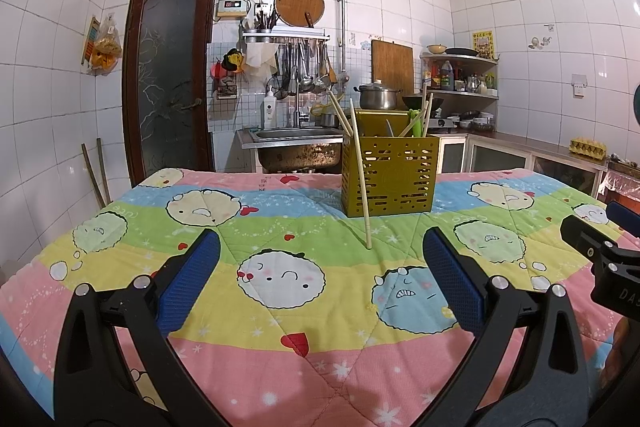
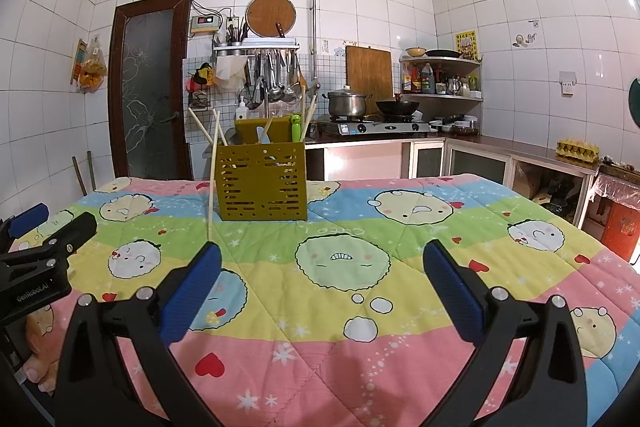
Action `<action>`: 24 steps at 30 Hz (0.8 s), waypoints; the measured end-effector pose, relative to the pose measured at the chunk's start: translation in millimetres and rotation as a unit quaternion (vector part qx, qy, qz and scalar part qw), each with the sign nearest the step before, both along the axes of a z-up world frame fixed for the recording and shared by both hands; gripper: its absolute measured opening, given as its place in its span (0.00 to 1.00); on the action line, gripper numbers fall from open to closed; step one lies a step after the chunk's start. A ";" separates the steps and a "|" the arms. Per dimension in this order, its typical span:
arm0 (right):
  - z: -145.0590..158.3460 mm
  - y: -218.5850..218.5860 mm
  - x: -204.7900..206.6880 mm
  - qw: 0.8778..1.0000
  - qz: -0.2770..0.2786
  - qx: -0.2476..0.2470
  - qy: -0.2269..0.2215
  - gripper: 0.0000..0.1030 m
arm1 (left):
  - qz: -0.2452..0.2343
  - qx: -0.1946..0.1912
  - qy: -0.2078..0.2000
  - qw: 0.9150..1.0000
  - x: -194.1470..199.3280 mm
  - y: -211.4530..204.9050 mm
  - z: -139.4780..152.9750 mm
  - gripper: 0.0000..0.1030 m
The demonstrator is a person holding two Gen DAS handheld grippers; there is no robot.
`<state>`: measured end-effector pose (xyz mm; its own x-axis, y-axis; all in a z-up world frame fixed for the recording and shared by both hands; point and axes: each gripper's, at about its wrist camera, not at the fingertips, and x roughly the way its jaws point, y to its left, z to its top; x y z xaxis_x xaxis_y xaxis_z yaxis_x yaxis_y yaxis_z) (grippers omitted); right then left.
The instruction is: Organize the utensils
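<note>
An olive-yellow slotted utensil holder [image 1: 388, 179] [image 2: 262, 181] stands upright on the far middle of the quilt-covered table. It holds pale chopsticks and a green-handled utensil [image 1: 416, 121] [image 2: 296, 127]. One loose chopstick [image 1: 362, 183] [image 2: 213, 179] leans against the holder's left front, its tip resting on the quilt. My left gripper [image 1: 320, 251] is open and empty, well short of the holder. My right gripper [image 2: 322, 263] is also open and empty, right of the holder. Each gripper shows at the edge of the other's view.
The table is covered by a pastel cartoon quilt [image 1: 280, 227] [image 2: 400, 227]. Behind it are a steel sink [image 1: 296, 137], a stove with a pot [image 2: 346, 103] and wok, corner shelves, and an egg tray [image 2: 578, 149] on the right counter. A hand shows at the lower left of the right wrist view.
</note>
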<state>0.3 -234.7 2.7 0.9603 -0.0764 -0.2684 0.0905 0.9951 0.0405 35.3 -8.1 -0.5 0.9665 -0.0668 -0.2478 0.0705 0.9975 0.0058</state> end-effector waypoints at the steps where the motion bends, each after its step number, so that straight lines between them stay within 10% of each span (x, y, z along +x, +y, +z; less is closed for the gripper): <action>1: 0.3 -0.3 -0.6 1.000 -0.001 -0.001 -0.001 0.96 | 0.000 0.000 0.000 1.000 0.0 -0.2 0.3 0.95; 24: 0.4 -3.5 1.0 1.000 -0.008 -0.001 -0.002 0.96 | 0.000 -0.002 -0.007 1.000 -1.7 -1.4 -0.3 0.95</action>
<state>1.2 -238.3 3.1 0.9601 -0.0932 -0.2635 0.1070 0.9935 0.0384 33.6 -9.5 -0.8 0.9700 -0.0683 -0.2331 0.0712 0.9975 0.0038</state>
